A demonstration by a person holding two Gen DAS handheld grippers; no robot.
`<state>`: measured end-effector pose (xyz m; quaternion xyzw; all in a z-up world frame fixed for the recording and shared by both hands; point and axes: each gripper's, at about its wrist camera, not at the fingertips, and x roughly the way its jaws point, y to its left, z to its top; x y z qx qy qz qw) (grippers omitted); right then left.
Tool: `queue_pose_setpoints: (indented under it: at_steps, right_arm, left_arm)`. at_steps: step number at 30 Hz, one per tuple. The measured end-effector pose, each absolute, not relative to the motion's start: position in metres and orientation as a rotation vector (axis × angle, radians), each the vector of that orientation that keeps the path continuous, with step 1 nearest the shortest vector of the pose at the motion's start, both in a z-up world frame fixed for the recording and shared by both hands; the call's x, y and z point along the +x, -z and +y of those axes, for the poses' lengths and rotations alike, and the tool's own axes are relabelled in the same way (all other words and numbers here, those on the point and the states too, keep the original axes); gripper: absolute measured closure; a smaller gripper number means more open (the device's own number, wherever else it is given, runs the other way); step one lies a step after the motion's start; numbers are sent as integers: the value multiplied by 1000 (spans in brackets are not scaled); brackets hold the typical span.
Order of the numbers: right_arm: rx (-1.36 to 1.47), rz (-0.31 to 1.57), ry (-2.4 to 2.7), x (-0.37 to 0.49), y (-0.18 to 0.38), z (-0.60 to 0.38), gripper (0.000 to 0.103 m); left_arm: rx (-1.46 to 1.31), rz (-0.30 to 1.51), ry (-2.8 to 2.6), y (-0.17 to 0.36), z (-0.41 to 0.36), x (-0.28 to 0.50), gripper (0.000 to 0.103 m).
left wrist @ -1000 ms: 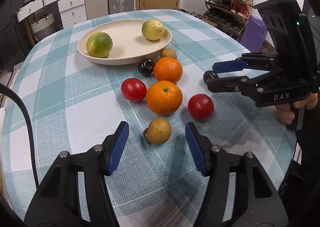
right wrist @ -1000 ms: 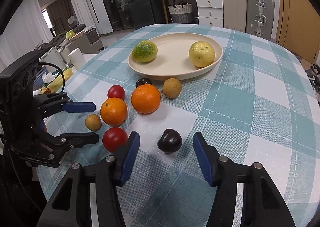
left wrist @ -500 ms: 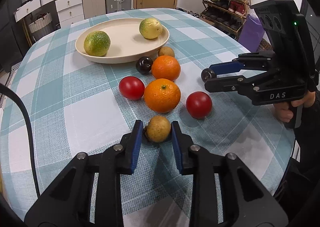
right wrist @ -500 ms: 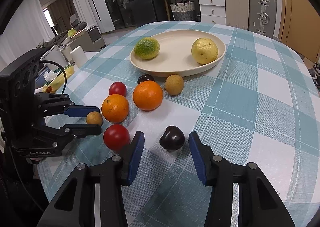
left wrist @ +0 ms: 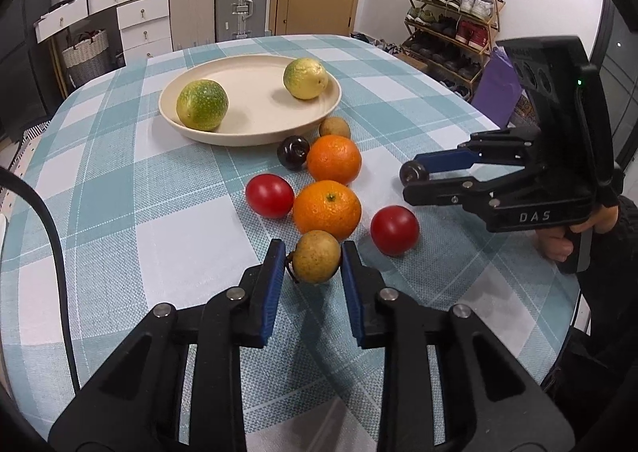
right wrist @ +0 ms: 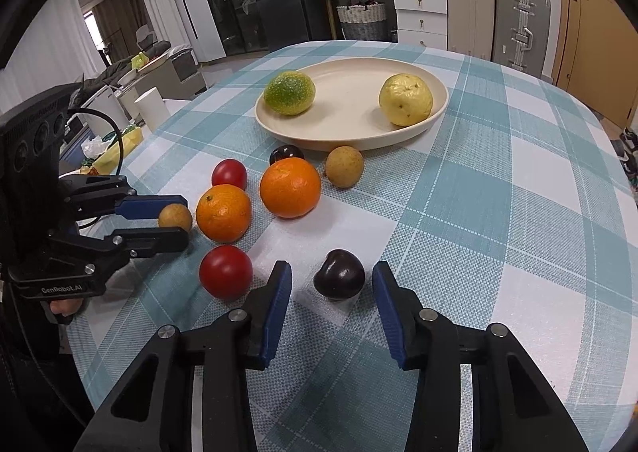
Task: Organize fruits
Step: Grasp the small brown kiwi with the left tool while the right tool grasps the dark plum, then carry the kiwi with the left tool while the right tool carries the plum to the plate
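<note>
Left wrist: left gripper (left wrist: pixel 313 258) fingers clamped on small round tan-brown fruit (left wrist: pixel 316 256), on checked teal-white worktop (left wrist: pixel 179 236) | Right wrist: right gripper (right wrist: pixel 331 284) fingers just closing, flanking dark purple plum (right wrist: pixel 339 273) without contact; cream round plate (right wrist: pixel 351 133) beyond

Checked table (left wrist: pixel 119 212) with plate (left wrist: pixel 247 133), fruit (left wrist: pixel 327 208)

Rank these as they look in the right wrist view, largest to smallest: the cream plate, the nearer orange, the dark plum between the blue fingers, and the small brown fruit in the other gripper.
1. cream plate
2. nearer orange
3. dark plum, though nearness to the camera enlarges it
4. small brown fruit
</note>
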<state>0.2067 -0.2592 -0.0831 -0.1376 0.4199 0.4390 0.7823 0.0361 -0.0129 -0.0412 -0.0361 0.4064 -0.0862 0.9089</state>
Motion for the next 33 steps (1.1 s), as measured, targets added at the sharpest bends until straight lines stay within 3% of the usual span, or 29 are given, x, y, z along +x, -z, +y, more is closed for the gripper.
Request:
queue_pose_setpoints:
  at_steps: [3, 7, 33]
  right_arm:
    - [-323, 890, -932, 205, 84, -257, 71]
    - [-327, 883, -918, 206, 84, -258, 77]
    - [-216, 740, -932, 210, 37, -257, 77]
  left_arm:
    - [-80, 826, 174, 39, -12, 35, 77]
    - [-90, 814, 172, 36, -12, 35, 77]
    - [-143, 700, 98, 8, 15, 56, 77]
